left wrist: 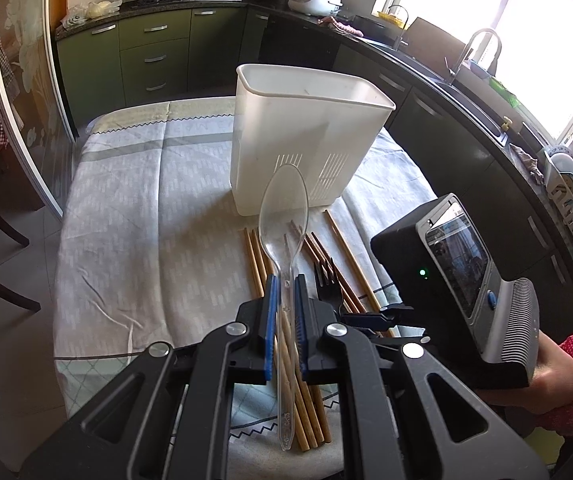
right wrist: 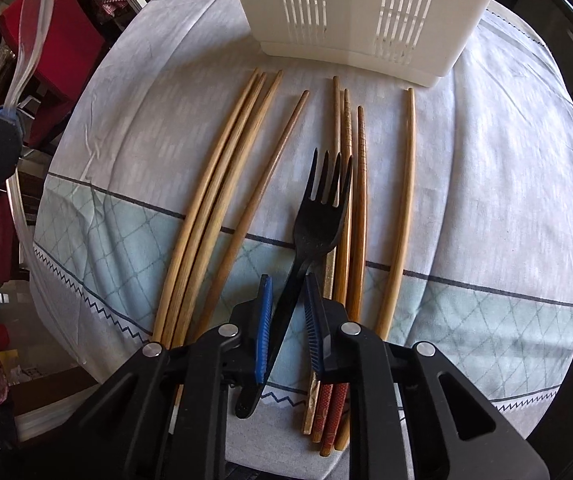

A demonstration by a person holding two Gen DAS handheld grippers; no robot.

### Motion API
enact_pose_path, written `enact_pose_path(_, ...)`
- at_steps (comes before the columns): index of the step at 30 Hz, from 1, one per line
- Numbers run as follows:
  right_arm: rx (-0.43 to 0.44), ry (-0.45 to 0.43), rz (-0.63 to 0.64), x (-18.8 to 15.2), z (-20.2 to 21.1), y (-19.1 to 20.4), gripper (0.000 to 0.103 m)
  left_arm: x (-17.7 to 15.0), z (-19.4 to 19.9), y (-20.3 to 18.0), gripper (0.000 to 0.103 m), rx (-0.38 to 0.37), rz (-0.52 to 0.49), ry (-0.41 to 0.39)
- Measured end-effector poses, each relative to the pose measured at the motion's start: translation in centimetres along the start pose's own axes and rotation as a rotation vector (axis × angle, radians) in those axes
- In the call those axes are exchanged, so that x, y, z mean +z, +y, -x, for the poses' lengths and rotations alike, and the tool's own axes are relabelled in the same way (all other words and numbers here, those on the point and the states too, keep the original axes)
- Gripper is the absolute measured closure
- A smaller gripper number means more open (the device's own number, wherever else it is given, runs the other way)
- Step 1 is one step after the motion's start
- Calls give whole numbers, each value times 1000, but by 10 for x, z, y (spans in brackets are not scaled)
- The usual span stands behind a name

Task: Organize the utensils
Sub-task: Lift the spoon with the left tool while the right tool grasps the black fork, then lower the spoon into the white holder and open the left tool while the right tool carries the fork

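Chopsticks lie in a loose row on the cloth-covered table: nine can be counted in the right wrist view, four at the left, four bunched in the middle, one alone at the right, though overlaps in the middle bunch make that count unsure. One clear spoon, one black fork and one white bin complete the set.

At the left, the left gripper is clamped narrow on the spoon's handle; the spoon is lifted off the cloth above the chopsticks, its long axis running away from the gripper, bowl toward the bin, handle end toward the near edge.

Every chopstick runs from the near edge toward the far edge, tips toward the bin, fanning slightly apart.

The bin stands upright past the tips, toward the far edge, slotted side facing the grippers.

At the middle bunch, the right gripper points steeply down with its blue pads drawn in close about the fork's handle; whether both pads press on it cannot be told. The fork rests on the middle chopsticks, tines toward the bin, handle slanting back left toward the near edge
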State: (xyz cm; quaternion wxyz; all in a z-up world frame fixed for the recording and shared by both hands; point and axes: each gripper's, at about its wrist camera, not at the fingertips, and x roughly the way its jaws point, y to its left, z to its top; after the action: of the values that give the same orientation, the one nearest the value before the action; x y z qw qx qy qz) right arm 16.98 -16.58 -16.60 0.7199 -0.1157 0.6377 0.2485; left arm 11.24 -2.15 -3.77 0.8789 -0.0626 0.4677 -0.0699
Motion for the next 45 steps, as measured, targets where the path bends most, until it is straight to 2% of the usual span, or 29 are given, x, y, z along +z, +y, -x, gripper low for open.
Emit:
enact_pose_path(5, -3, -44, 13, 2, -4, 5, 93, 3, 2, 0, 94, 4, -4, -9)
enact_pose_path(12, 160, -173, -18, -15, 28, -8, 94, 21, 24, -6, 94, -9, -10, -79)
enact_pose_path(17, 243, -285, -52, -32, 53, -26, 94, 57, 56, -16, 94, -23, -26, -242)
enact_pose_path(23, 291, -314, -63, -58, 61, -47, 94, 109, 59, -27, 94, -41, -27, -424)
enact_pose_path(27, 305, -344, -61, -70, 70, -62, 94, 140, 50, -33, 94, 13, -33, -539)
enact_pose_path(29, 308, -363, -60, -70, 73, -65, 93, 152, 42, -36, 94, 47, -42, -572)
enact_pose_path(35, 308, -396, -65, -70, 81, -73, 94, 163, 8, -36, 94, 126, -68, -589)
enact_pose_path(45, 279, -427, -56, -58, 96, -73, 94, 171, -12, -27, 94, 132, -78, -598)
